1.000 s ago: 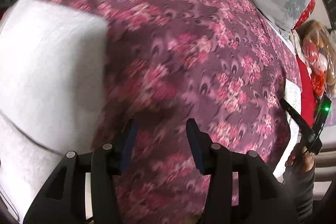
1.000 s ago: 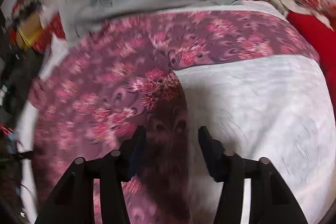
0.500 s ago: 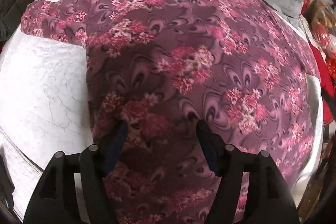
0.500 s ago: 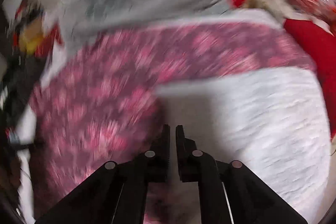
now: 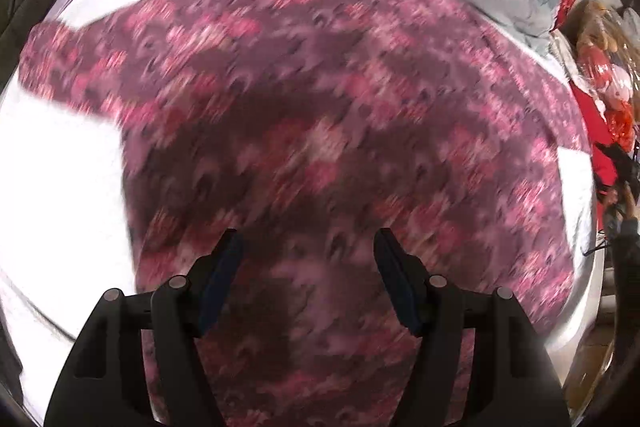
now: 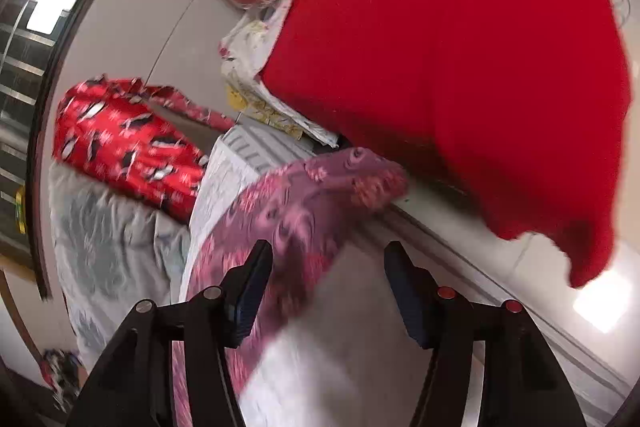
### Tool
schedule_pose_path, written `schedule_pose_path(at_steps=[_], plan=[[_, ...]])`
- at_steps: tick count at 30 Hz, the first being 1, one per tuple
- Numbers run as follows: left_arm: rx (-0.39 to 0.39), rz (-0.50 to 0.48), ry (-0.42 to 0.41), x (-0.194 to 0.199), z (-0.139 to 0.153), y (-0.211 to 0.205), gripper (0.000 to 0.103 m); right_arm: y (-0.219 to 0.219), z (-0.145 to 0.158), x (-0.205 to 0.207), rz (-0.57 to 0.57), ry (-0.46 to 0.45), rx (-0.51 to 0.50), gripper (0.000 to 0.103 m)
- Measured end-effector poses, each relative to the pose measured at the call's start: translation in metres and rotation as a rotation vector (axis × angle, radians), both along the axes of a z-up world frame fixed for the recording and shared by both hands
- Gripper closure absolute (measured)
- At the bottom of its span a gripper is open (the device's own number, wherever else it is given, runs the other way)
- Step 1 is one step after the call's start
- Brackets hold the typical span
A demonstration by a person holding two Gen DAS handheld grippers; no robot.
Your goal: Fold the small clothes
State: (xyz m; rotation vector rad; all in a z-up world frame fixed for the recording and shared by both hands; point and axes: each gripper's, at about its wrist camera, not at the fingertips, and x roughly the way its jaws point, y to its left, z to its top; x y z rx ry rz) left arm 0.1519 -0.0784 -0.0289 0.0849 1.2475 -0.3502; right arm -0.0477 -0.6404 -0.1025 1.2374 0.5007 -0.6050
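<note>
Both grippers, left and right, hang with jaws released above the floral garment, white bed bare along its left edge.

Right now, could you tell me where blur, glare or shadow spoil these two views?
Left wrist view: the floral garment is motion-smeared, with a dark shadow across its middle, and the white sheet is blown out. Right wrist view: the garment's edge is blurred, and glare spots sit on the pale surface at lower right.

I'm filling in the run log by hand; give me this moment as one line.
step: fold setup | left tool: open, over floral garment | right tool: open, at garment's edge | garment: spread on white bed, unfolded
</note>
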Motion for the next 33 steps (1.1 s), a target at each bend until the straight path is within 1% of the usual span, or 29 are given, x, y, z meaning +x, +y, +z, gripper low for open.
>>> schedule_pose_path(at_steps=[2, 4, 5, 6, 7, 8, 10, 12, 13, 15, 17, 20, 25, 28, 33], plan=[[-0.003, -0.020, -0.015, 0.010, 0.006, -0.015, 0.036, -0.006, -0.008, 0.013, -0.005, -0.004, 0.015, 0.042], [-0.013, -0.051, -0.048, 0.020, 0.010, -0.029, 0.036, -0.012, -0.011, 0.021, -0.005, -0.002, 0.012, 0.042], [-0.009, -0.056, -0.062, 0.026, 0.013, -0.036, 0.036, -0.015, -0.010, 0.023, -0.005, -0.023, 0.002, 0.048], [-0.010, -0.059, -0.080, 0.033, 0.015, -0.040, 0.036, -0.017, -0.007, 0.023, -0.010, -0.050, -0.013, 0.068], [-0.011, -0.052, -0.097, 0.042, 0.017, -0.047, 0.036, -0.019, -0.004, 0.025, -0.011, -0.067, -0.025, 0.084], [-0.014, -0.044, -0.103, 0.048, 0.017, -0.050, 0.036, -0.021, 0.002, 0.026, -0.004, -0.083, -0.047, 0.091], [-0.025, -0.021, -0.097, 0.060, 0.012, -0.052, 0.036, -0.021, 0.019, 0.026, 0.005, -0.050, -0.152, 0.093], [-0.012, 0.001, -0.056, 0.072, -0.002, -0.058, 0.036, -0.017, 0.032, 0.035, 0.049, 0.065, -0.235, 0.093], [-0.007, 0.010, -0.028, 0.077, -0.010, -0.060, 0.036, -0.013, 0.037, 0.038, 0.058, 0.084, -0.263, 0.093], [-0.004, 0.021, -0.033, 0.078, -0.015, -0.060, 0.035, 0.001, 0.055, 0.041, 0.076, 0.075, -0.343, 0.093], [-0.014, 0.010, -0.037, 0.076, -0.011, -0.060, 0.035, 0.017, 0.072, 0.047, 0.132, 0.037, -0.386, 0.093], [-0.061, 0.023, -0.005, 0.075, -0.008, -0.050, 0.035, 0.051, 0.091, 0.066, 0.268, -0.023, -0.403, 0.093], [-0.145, 0.058, 0.026, 0.076, -0.001, -0.019, 0.035, 0.126, 0.103, 0.104, 0.462, -0.050, -0.406, 0.093], [-0.176, 0.059, 0.027, 0.078, 0.004, -0.006, 0.035, 0.176, 0.105, 0.131, 0.563, -0.050, -0.406, 0.093], [-0.199, 0.053, 0.019, 0.076, 0.015, 0.016, 0.035, 0.261, 0.111, 0.173, 0.705, -0.059, -0.409, 0.093]])
